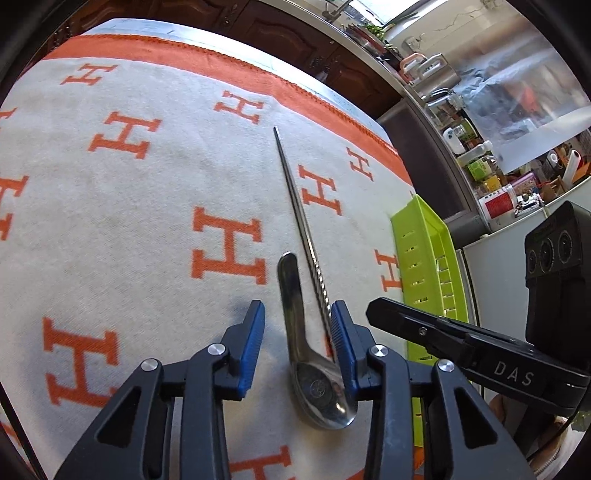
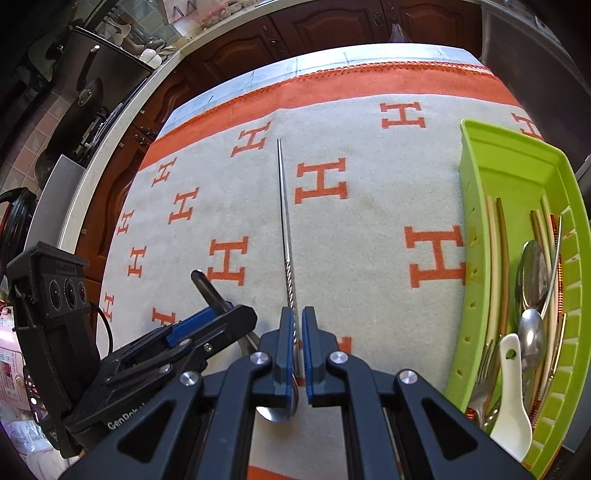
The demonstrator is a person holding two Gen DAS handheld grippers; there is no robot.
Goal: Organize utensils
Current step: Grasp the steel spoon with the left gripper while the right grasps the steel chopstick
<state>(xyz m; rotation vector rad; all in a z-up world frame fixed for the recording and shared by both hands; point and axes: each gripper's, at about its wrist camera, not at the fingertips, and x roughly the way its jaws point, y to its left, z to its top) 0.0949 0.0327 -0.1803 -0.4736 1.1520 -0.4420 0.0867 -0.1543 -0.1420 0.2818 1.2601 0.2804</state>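
You work over a cream cloth point(image 2: 369, 229) patterned with orange H letters and edged in orange. Dark wooden cabinets point(image 2: 332, 26) stand behind; jars point(image 1: 491, 177) crowd a counter.

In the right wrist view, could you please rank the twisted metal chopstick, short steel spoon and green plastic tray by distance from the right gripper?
1. Twisted metal chopstick: between the right gripper's fingers.
2. Short steel spoon: just below-left.
3. Green plastic tray: far right.
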